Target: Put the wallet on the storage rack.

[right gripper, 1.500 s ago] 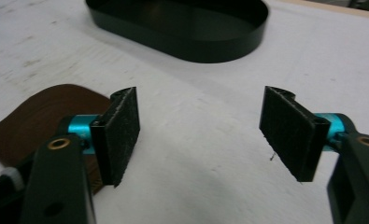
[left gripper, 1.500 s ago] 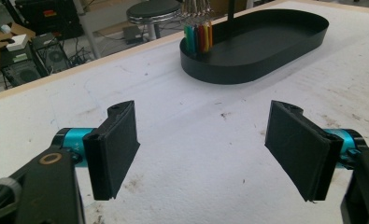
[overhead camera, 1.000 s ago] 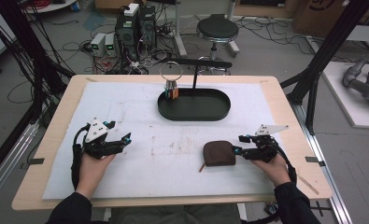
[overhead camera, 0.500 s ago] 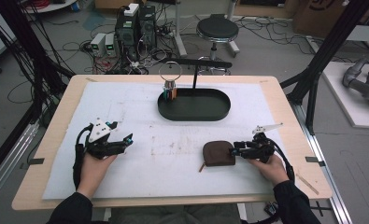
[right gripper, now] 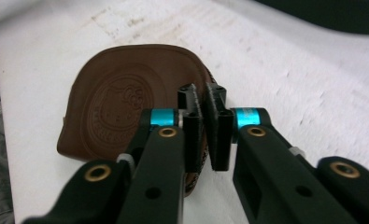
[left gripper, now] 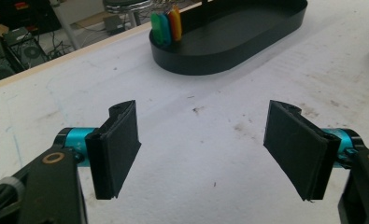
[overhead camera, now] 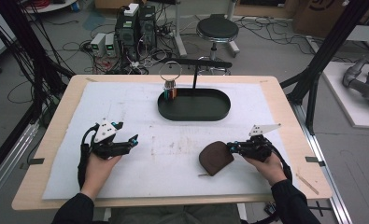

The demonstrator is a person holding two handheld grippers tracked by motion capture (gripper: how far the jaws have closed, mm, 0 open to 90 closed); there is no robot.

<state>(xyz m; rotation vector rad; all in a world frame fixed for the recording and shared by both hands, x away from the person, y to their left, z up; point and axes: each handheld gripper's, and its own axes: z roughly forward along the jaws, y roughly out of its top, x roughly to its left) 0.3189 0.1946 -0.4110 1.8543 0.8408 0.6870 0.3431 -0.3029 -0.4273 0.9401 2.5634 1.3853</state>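
A brown leather pouch with an embossed cat face lies flat on the white mat, near the front right. My right gripper sits at the pouch's right edge. Its jaws have just been closing, and they now stand almost together with the pouch's rim pinched between the pads. My left gripper rests on the mat at the front left with its jaws wide apart and only bare mat between them.
A black oval tray lies at the back middle of the mat, with coloured key tags hanging at its left end under a wire ring. A black T-shaped stand rises behind it. A stool and cables are on the floor beyond the table.
The right gripper's jaws have come together on the pouch's right edge, and that gripper has tipped lower toward the mat. The left gripper and the pouch stay where they were.
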